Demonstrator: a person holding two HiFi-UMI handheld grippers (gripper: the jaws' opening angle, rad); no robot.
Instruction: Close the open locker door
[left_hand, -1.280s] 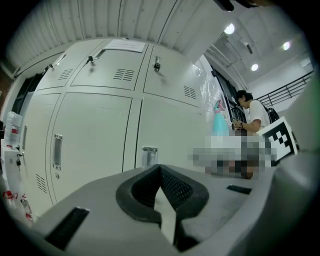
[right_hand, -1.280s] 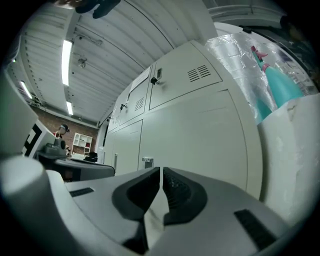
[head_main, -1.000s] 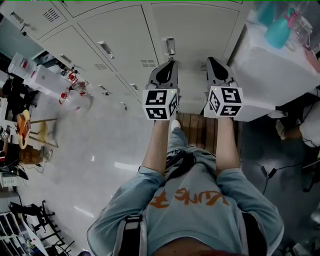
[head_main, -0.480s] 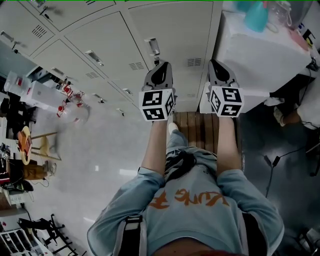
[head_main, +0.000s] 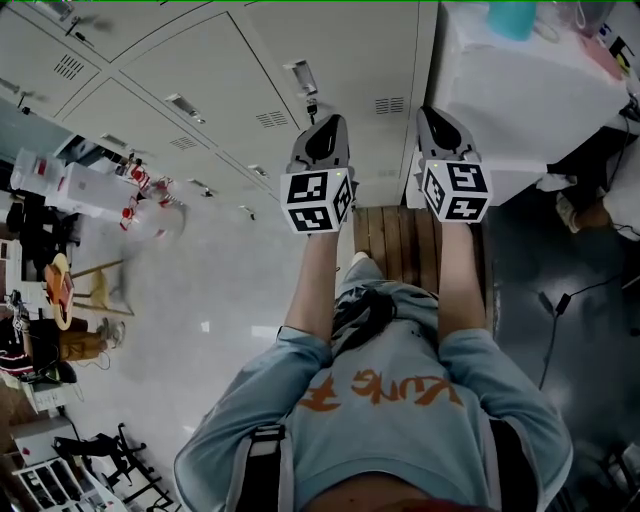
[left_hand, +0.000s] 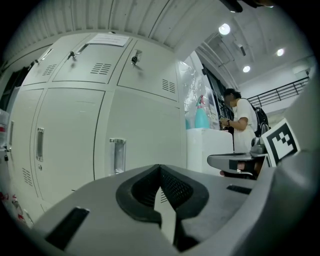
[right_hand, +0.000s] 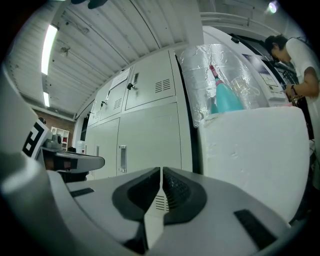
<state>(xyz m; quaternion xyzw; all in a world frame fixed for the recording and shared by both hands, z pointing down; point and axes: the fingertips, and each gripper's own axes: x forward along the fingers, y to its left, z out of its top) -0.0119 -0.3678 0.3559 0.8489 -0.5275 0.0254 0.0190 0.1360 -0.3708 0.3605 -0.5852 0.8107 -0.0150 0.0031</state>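
Left tongs (head_main: 323, 122), right tongs (head_main: 431, 114) shut, short of locker door (head_main: 360, 50).

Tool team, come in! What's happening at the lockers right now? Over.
Left tool shut, empty. Right tool shut, empty. Locker doors all look closed, none touched. White box beside lockers on the right, not blocking.
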